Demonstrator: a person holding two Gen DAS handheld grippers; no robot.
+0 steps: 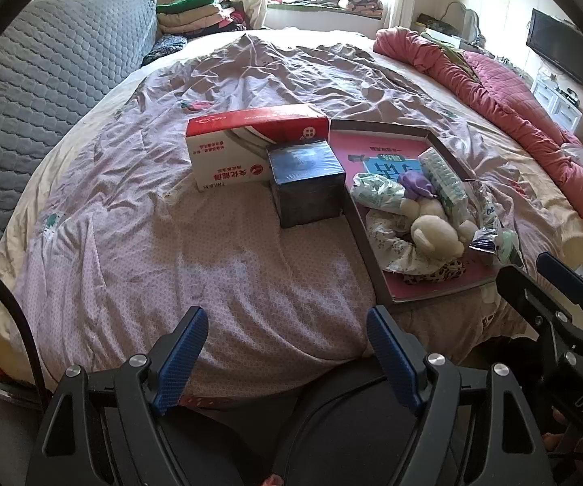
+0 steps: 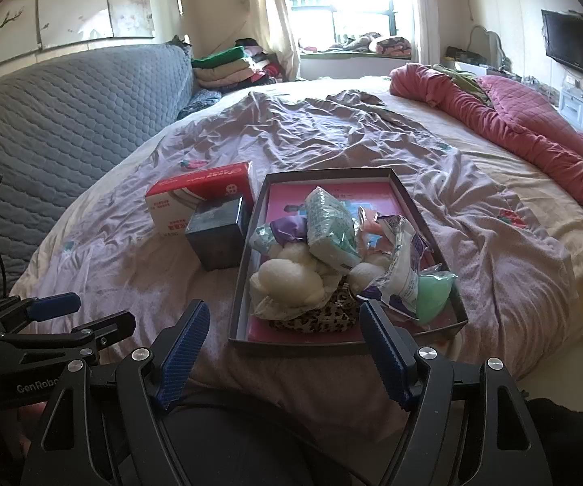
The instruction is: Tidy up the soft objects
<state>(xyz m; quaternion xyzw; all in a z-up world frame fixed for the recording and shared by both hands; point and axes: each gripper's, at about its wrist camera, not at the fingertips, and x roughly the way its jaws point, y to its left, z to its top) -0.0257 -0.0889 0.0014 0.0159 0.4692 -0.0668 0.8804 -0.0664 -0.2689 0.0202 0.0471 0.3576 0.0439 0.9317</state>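
both our grippers, left gripper (image 1: 287,354) and right gripper (image 2: 281,348), are spread and hold nothing. the soft objects lie piled in the shallow cardboard tray (image 2: 247,283) on the bed (image 2: 494,243), right of the dark box (image 2: 216,235). we should take the fluffy cream plush toy (image 2: 287,279) from above and pinch gently; the crinkly tissue pack (image 2: 328,231) leans on it.

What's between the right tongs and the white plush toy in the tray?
Only the tray's near wall and a leopard-print cloth lying in front of the white plush toy. The right tongs are open, just short of that wall and empty. Coming from above should clear both.
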